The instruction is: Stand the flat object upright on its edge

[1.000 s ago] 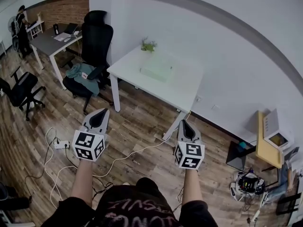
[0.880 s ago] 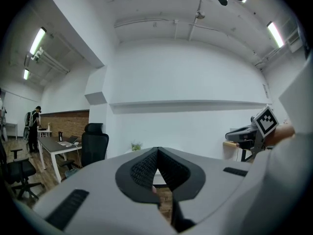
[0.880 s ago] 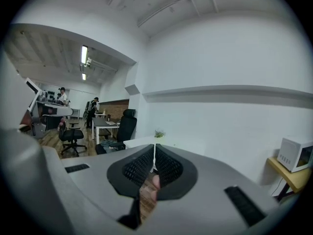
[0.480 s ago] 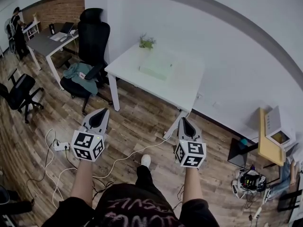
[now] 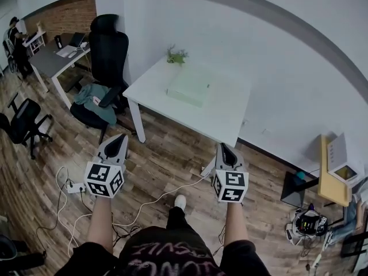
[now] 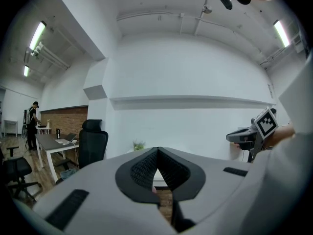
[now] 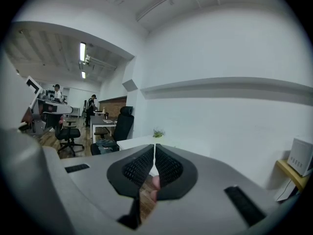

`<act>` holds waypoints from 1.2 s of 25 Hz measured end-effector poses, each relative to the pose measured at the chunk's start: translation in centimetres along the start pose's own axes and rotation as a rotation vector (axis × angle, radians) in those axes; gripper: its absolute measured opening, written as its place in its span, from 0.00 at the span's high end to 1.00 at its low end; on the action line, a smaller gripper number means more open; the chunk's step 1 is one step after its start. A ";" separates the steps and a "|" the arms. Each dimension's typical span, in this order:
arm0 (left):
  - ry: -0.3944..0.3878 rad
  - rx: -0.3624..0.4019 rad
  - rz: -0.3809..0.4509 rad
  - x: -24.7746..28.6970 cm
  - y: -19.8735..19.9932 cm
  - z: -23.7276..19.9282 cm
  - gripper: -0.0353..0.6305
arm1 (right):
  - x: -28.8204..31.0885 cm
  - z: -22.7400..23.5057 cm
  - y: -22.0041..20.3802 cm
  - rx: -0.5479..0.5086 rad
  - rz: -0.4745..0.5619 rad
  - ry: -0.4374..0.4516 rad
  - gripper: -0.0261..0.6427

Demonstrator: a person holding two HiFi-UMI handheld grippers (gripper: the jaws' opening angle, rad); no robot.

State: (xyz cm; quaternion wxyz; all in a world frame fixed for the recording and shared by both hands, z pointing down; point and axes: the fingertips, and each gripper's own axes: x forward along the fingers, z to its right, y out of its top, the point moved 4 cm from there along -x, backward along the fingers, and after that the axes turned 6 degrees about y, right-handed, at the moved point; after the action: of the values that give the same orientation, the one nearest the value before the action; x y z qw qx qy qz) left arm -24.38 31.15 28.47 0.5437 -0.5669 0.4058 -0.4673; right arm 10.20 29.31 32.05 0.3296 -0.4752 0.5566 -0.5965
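The flat object [image 5: 188, 87], a pale green slab, lies on its broad face near the middle of the white table [image 5: 229, 118], just in front of a small plant [image 5: 177, 55] at the far edge. Nothing touches it, and it is not yet raised. A black office chair [image 5: 109, 48] stands beside the table's left end.

Both grippers are well apart from the table, held out over the wooden floor [image 5: 167, 154] and aimed toward it. The left gripper [image 5: 119, 140] has its jaws together with nothing between them. The right gripper [image 5: 224, 149] is likewise closed and empty. This posture suits carrying the tools, not grasping. The step in hand is judged to be the approach. The jaws will need to part before the slab's edge can be lifted and steadied
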 end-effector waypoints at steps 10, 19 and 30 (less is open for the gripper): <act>-0.002 0.007 -0.032 10.9 0.4 0.5 0.93 | 8.9 6.0 0.1 0.005 -0.037 0.017 0.92; 0.007 0.059 -0.042 20.7 2.3 2.1 0.93 | 16.5 12.1 0.9 0.024 -0.036 0.044 0.92; -0.014 0.092 -0.051 27.7 3.0 3.4 0.93 | 21.5 16.2 1.4 0.029 -0.032 0.045 0.92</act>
State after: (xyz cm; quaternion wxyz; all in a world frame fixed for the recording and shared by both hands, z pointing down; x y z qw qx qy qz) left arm -14.48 4.88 27.98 0.5601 -0.5546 0.3655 -0.4951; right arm 18.02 3.62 33.81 0.3143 -0.4656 0.5474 -0.6203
